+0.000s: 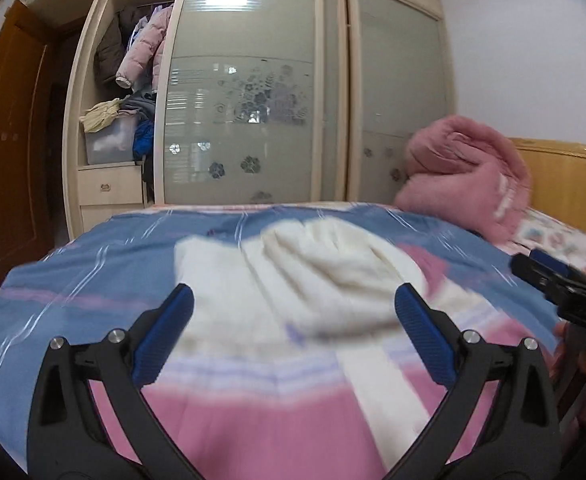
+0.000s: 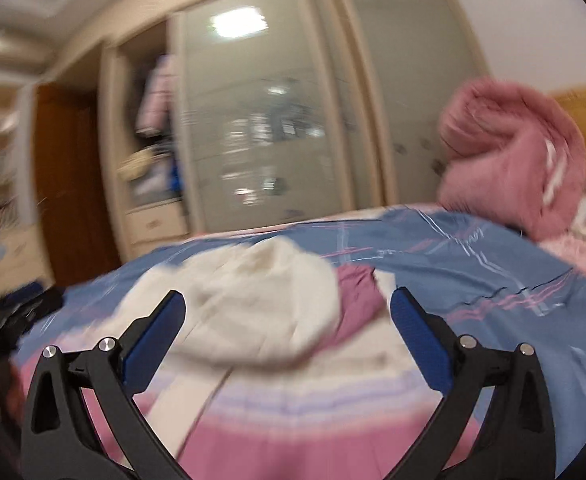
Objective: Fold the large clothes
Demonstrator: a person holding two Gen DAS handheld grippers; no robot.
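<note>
A cream-white garment (image 1: 317,276) lies bunched on the bed's blue and pink cover (image 1: 93,272), with a long strip of it running toward the near edge. My left gripper (image 1: 293,300) hovers above it, open, nothing between its blue pads. In the right wrist view the same white garment (image 2: 245,304) sits ahead and a little left, a fold of purple-pink cloth (image 2: 357,300) showing beside it. My right gripper (image 2: 287,306) is open over the garment and holds nothing. The right gripper (image 1: 561,284) also shows at the right edge of the left wrist view. The right wrist view is blurred.
A rolled pink fleece blanket (image 1: 469,176) lies at the far right of the bed by the wooden headboard (image 1: 565,184). Behind the bed stands a wardrobe with frosted sliding doors (image 1: 245,120), its left bay open with hanging coats (image 1: 141,48). A brown door (image 1: 9,140) stands at left.
</note>
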